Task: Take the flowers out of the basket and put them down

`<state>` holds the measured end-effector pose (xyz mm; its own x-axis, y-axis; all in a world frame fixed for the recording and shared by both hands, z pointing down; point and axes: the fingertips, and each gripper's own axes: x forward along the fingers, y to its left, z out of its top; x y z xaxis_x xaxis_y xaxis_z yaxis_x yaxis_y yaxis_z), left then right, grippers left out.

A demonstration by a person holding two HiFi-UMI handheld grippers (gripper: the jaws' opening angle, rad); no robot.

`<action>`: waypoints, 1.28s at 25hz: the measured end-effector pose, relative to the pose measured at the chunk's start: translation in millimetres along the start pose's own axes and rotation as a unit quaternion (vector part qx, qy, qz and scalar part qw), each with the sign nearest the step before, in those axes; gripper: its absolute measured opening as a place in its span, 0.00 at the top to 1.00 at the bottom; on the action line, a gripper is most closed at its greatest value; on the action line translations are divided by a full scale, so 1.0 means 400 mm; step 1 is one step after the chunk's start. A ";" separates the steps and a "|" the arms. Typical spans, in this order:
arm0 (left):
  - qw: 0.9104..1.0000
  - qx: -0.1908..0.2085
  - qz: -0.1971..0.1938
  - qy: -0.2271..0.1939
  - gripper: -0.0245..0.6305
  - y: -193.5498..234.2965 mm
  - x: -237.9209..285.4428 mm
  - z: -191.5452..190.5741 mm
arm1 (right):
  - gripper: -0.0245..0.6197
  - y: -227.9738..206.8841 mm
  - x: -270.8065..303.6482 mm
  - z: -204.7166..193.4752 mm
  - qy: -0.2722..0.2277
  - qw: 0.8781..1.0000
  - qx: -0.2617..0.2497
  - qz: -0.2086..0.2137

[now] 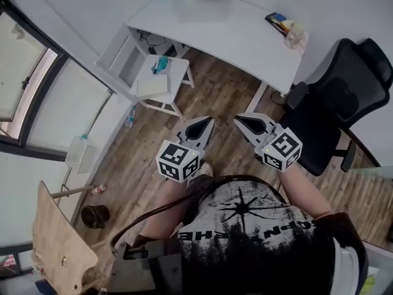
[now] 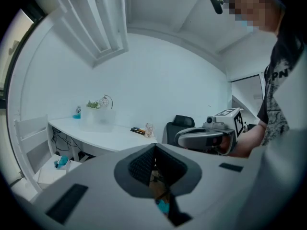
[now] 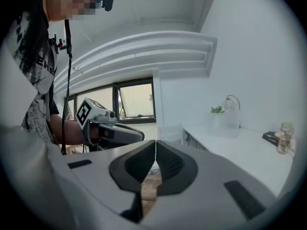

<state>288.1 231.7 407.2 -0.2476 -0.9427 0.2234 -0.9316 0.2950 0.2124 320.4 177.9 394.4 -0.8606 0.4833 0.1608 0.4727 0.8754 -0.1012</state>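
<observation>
At the far left of the head view a dark-framed window [image 1: 24,72] runs down the edge. A wooden chair [image 1: 58,244] sits in the lower left corner. Right of the window, a small white side table [image 1: 161,82] with a teal object [image 1: 159,64] on it stands on the plank floor [image 1: 221,97], just in front of the long white tabletop [image 1: 227,35] across the top of the frame.

The basket [image 2: 98,115], pale and boxy, stands on the left part of that tabletop against the wall. The flowers [image 2: 92,104] show as green sprigs at its rim, well apart from both grippers. In the right gripper view the basket appears at mid right.

In the centre of the head view the left gripper [image 1: 206,125] and the right gripper [image 1: 241,120] are held side by side over the floor, both pointing toward the tabletop. Each gripper view shows its own jaws pressed together with nothing between them.

A glass jar [image 1: 295,35] and some flat dark items [image 1: 276,22] lie at the tabletop's right end. A black office chair [image 1: 344,91] fills the right side.
</observation>
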 end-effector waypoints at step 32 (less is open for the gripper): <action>0.999 -0.010 -0.024 0.021 0.95 0.520 0.079 0.078 | 0.94 -0.204 0.530 0.080 -0.009 1.000 0.018 -0.022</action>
<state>78.0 258.5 428.8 -0.1907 -0.9488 0.2518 -0.9366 0.2526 0.2428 93.4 208.8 405.3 -0.8840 0.4431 0.1489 0.4266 0.8950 -0.1306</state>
